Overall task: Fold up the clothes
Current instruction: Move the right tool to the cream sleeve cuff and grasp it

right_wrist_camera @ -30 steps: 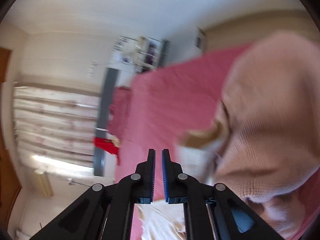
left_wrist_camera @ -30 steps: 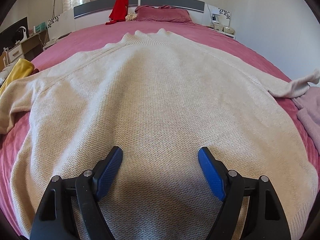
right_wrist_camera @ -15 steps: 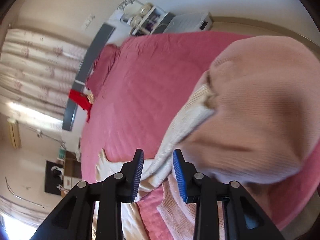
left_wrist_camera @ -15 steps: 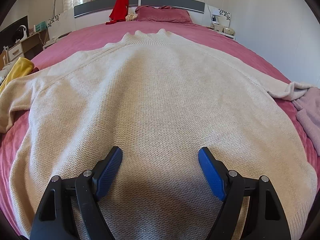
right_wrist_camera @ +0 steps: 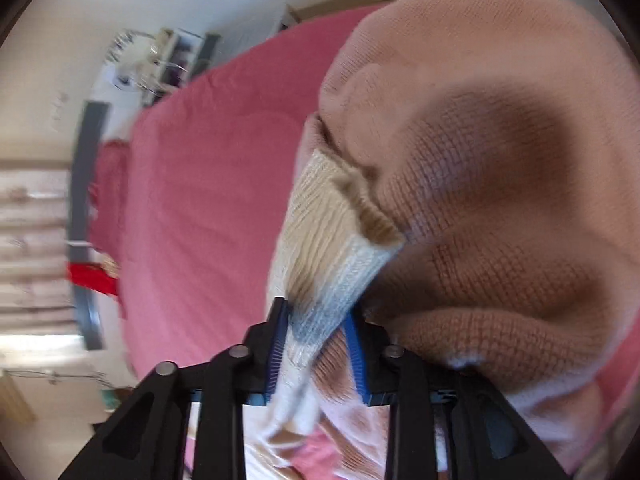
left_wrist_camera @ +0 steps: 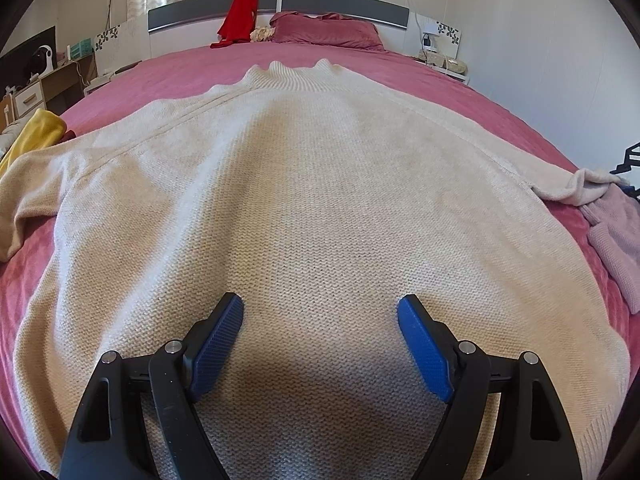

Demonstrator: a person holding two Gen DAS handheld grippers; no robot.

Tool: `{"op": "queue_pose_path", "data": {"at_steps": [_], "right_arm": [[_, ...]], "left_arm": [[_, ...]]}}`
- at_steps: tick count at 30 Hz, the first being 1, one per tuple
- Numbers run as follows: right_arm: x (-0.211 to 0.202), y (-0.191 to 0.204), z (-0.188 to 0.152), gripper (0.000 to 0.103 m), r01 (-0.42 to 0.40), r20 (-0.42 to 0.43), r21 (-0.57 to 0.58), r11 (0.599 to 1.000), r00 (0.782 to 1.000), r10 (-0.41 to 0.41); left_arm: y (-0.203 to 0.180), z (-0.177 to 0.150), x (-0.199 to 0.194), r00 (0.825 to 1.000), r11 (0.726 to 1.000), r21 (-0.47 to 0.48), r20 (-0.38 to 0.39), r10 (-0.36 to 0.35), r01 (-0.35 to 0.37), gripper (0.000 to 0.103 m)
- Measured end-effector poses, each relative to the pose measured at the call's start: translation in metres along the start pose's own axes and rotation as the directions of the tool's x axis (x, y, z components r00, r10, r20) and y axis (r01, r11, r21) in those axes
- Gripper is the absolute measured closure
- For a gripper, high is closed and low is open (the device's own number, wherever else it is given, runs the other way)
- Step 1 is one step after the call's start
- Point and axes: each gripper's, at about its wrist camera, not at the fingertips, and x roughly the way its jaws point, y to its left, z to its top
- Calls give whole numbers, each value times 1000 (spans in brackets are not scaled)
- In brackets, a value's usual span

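From my left gripper I look down on the cream sweater, spread flat across the pink bed with its ribbed collar toward the headboard; my jaws stand wide apart above the lower body of the knit, gripping nothing. One sleeve runs out toward the bed's right edge, where its cuff lies against a pale pink knit. My right gripper is there, and its jaws have just been closing: the ribbed cuff sits pinched between the blue pads, though the view is blurred. A yellow garment lies at the bed's left edge, and a red one hangs over the headboard beside a pink pillow.
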Motion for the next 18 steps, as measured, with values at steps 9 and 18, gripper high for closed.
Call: {"op": "queue_pose_path", "data": {"at_steps": [9,18], "right_arm": [[-93,33,-10,99,-218,152,-245,945,954,259],[-56,-54,-13,99,-97,110,-25,995,989,99]], "left_arm": [[-1,-4,-3,1000,1000,1,-3,5,-5,21],[0,1,-14,997,996,-89,-71,-32,26,21]]}}
